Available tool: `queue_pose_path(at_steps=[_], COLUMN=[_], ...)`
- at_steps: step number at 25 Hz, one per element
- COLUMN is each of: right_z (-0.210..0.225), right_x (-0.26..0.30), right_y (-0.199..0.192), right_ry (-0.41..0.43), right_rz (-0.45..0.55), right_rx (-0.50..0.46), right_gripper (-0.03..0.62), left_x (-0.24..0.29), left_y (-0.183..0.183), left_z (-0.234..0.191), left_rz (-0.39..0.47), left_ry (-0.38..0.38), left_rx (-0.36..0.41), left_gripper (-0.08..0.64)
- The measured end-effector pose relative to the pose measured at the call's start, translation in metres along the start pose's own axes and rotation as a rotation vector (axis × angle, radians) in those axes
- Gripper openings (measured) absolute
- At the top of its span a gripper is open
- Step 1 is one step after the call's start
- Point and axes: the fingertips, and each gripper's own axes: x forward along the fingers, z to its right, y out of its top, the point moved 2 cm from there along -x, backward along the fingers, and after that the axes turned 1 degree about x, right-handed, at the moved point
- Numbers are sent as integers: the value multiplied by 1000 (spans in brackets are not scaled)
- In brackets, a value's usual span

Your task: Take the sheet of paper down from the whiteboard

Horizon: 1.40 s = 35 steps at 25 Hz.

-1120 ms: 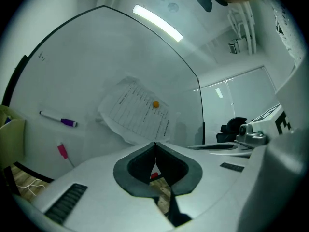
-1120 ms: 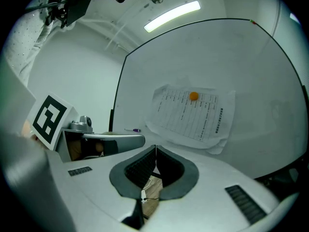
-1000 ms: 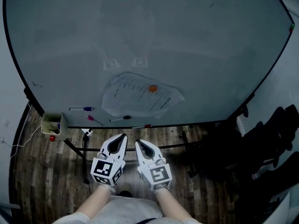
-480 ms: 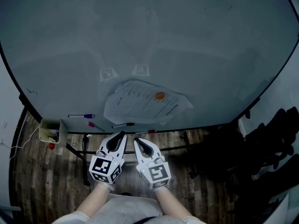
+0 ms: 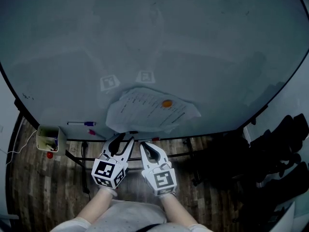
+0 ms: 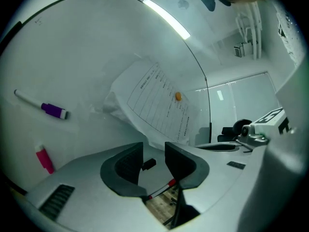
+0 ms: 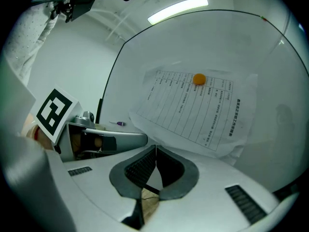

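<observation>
Approach step: left gripper fingers have just opened wide, empty; right gripper fingers closed together. Next, take the lower edge of the sheet of paper at frame centre.

A white printed sheet of paper, wrinkled and tilted, hangs on the whiteboard near its 6 o'clock edge, with a round orange magnet at the sheet's 1 o'clock.

The head view is dim and bluish, with the whiteboard bowed by wide-angle distortion and the floor dark. Both gripper views are brighter, ringed by black vignette and soft at the edges, with a ceiling strip light glaring overhead.
</observation>
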Motion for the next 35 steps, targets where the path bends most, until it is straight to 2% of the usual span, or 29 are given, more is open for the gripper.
queue_pose_path(at_steps=[3, 6, 12, 16, 19, 21, 25, 31, 35], right_z=[5, 10, 14, 19, 22, 24, 27, 39, 53], right_x=[3, 4, 3, 0, 0, -1, -2, -2, -3], right_y=[7, 14, 24, 25, 26, 26, 33, 57, 81], right_ry=[-17, -26, -46, -64, -54, -50, -71, -138, -204], right_rz=[-16, -51, -114, -169, -213, -235, -237, -197, -184], right_rx=[-104, -307, -630, -880, -1087, -1185, -1281, -1322, -1385], right_gripper=[18, 18, 20, 20, 20, 20, 20, 20, 20], left_x=[5, 8, 10, 12, 14, 14, 14, 14, 15], left_y=[2, 3, 8, 9, 8, 7, 8, 10, 10], left_z=[-4, -7, -12, -13, -12, -11, -11, -12, -11], left_rz=[8, 13, 30, 35, 36, 37, 42, 56, 62], left_ry=[0, -2, 13, 16, 13, 13, 18, 10, 3], left_rx=[-5, -15, -22, -38, -45, -49, -52, -64, -73], left_gripper=[140, 140, 140, 140, 140, 140, 140, 140, 140])
